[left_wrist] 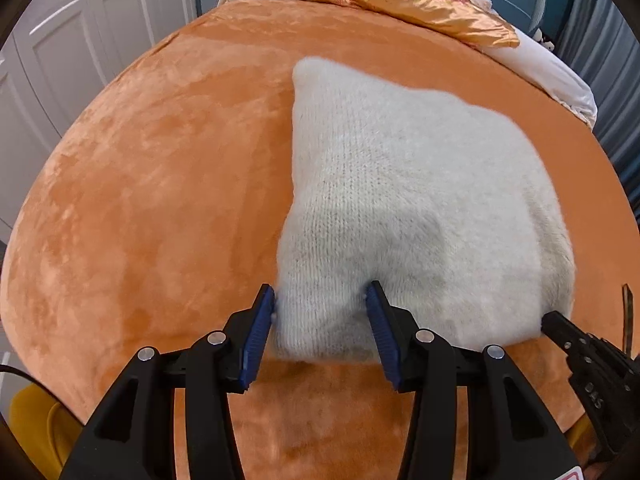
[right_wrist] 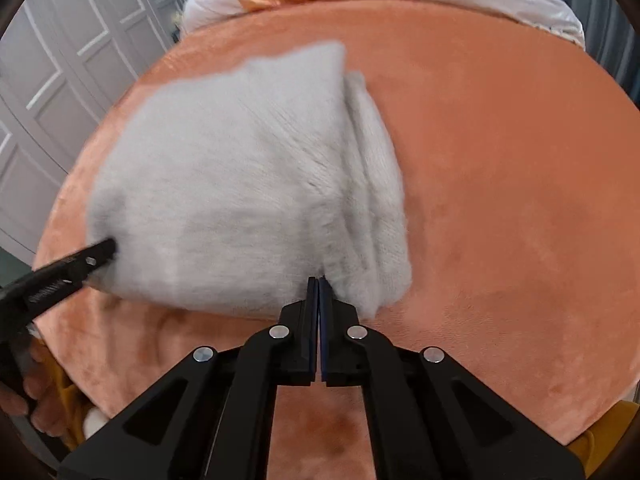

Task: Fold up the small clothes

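A fuzzy white knitted garment [left_wrist: 400,200] lies folded on the orange bedspread [left_wrist: 140,200]. My left gripper [left_wrist: 322,300] is open, its blue pads either side of the garment's near left corner. My right gripper [right_wrist: 319,282] is shut on the garment's [right_wrist: 240,180] near right edge, beside several stacked folded layers. The right gripper also shows at the garment's right corner in the left wrist view [left_wrist: 560,326], and the left gripper at its left corner in the right wrist view [right_wrist: 100,252]. The right wrist view is blurred.
A golden floral satin pillow [left_wrist: 408,0] and white bedding [left_wrist: 552,76] lie at the head of the bed. White wardrobe doors [left_wrist: 60,40] stand to the left. The orange bedspread [right_wrist: 500,200] stretches around the garment.
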{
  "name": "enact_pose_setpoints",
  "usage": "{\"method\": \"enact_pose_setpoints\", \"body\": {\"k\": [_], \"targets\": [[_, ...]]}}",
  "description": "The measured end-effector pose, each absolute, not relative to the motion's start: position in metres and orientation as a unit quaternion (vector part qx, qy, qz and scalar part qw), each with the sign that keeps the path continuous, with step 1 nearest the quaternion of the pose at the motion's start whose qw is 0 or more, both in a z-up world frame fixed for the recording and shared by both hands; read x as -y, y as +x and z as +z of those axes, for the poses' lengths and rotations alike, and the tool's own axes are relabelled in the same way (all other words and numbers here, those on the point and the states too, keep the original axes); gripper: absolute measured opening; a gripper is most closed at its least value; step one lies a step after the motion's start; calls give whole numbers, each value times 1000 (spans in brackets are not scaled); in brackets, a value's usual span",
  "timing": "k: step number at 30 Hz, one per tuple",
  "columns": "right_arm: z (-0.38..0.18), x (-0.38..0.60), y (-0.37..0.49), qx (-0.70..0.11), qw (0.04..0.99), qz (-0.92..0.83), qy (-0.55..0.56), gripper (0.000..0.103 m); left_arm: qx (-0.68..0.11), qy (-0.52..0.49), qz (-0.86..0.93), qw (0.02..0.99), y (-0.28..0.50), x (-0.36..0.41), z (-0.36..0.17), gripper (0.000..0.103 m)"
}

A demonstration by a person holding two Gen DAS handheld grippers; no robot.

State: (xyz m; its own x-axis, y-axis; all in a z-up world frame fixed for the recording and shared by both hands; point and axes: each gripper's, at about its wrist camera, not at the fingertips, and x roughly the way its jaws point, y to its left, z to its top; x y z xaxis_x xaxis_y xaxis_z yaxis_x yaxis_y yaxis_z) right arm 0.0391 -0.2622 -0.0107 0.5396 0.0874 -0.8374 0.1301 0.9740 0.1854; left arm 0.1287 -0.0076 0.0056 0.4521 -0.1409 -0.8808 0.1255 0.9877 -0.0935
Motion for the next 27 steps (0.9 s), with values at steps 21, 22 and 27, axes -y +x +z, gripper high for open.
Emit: {"method": "enact_pose_setpoints", "body": {"k": [21,22,27], "targets": [[-16,242,-25,-448,887,-90,60,66,-489,33,-42,870,58,25,-2,68],[-19,241,-27,-449,887,-93,60,67,-487,33,-43,872,56,25,-4,68],[-34,234,-31,-454,883,-96,62,72,-480,47,-45,875,48,26,-18,68]]}}
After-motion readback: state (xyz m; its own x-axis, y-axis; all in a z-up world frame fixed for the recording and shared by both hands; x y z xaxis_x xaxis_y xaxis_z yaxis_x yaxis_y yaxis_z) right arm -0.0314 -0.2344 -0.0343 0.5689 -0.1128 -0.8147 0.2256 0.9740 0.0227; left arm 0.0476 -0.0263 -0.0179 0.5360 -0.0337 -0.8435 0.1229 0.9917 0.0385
